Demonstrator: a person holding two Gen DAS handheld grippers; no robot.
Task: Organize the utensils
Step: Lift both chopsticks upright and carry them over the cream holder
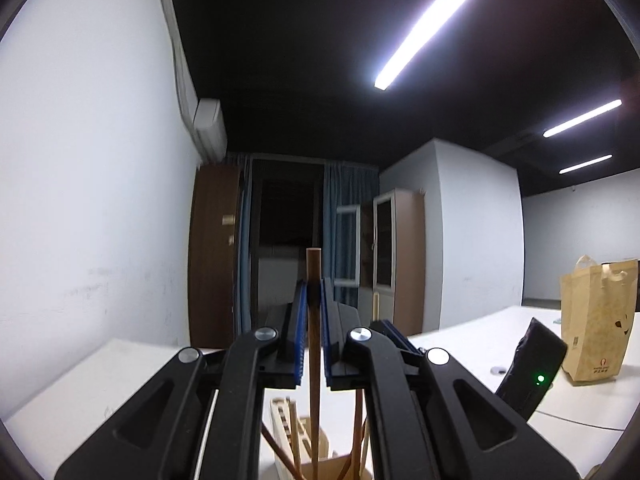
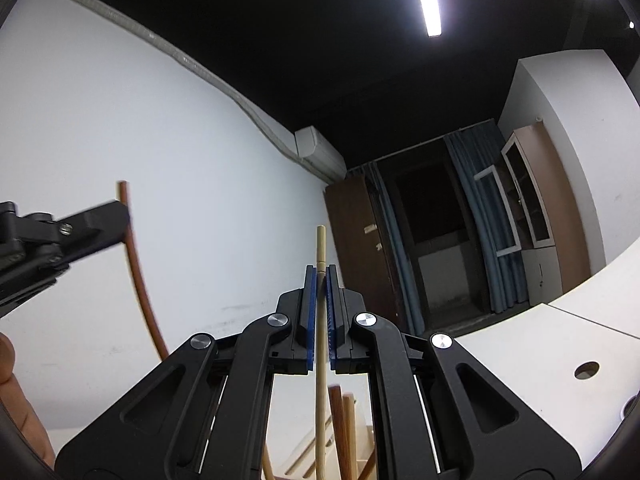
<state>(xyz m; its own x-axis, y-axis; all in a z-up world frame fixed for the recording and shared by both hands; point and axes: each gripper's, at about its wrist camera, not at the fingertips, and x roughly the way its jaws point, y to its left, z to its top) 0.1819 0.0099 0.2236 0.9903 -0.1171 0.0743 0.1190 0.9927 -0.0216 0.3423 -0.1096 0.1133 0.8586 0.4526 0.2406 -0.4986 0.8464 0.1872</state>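
Observation:
My left gripper [image 1: 314,284] is shut on a dark brown wooden utensil handle [image 1: 313,344] that stands upright, its top end above the fingertips. Its lower end reaches into a light wooden utensil holder [image 1: 320,466] at the bottom, with several other wooden handles in it. My right gripper [image 2: 320,270] is shut on a pale wooden utensil handle [image 2: 321,380], also upright over the wooden holder [image 2: 308,456]. In the right wrist view the left gripper [image 2: 120,218] shows at the left, holding the dark brown handle [image 2: 138,276].
A white table [image 1: 460,344] carries a brown paper bag [image 1: 596,320] and a black device with a green light [image 1: 528,372] at the right. A white wall stands at the left. A table with a round cable hole [image 2: 586,370] lies right.

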